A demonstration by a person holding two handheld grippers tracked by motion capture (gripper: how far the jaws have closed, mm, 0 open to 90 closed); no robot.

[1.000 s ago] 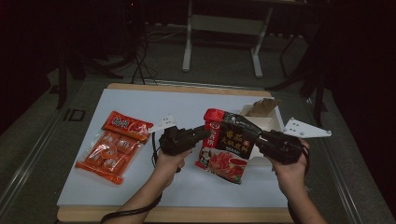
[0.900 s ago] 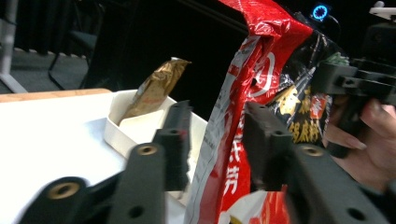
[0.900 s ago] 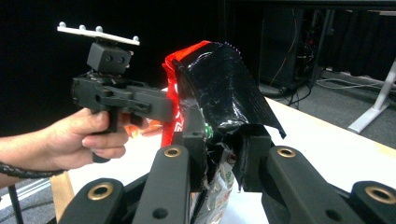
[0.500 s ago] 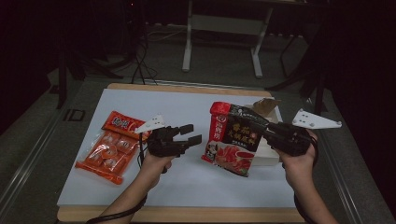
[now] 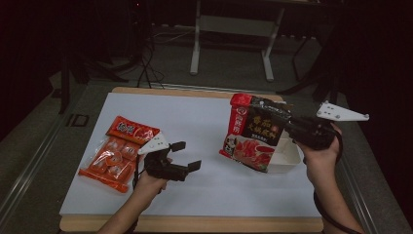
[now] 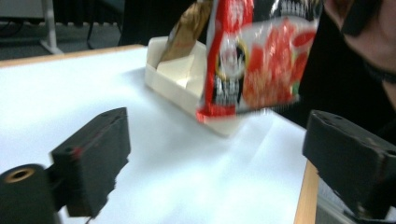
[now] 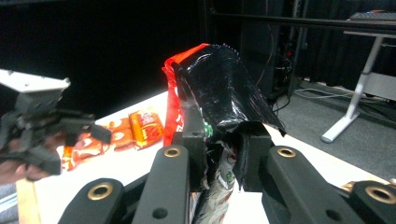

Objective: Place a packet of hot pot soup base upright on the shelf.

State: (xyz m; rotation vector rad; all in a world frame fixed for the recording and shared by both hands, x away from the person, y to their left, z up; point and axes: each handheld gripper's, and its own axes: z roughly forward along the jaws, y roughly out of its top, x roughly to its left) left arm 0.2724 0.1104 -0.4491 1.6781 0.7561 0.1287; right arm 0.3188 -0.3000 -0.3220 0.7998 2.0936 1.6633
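Two grippers at work: from the high view, the right gripper [image 5: 287, 127] pinches the glossy red-and-black food pouch [image 5: 253, 134] upright above the shallow white cardboard box [image 5: 288, 155], while the left gripper [image 5: 186, 156] hovers spread wide and empty beside the orange snack multipack [image 5: 117, 152]. Left gripper view: pouch hangs ahead, long axis vertical, box just below. Right gripper view: jaws clamped on the pouch's edge.

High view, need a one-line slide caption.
Right gripper lifts a red-and-black sauce packet above a white box; left gripper hovers open beside an orange snack pack.
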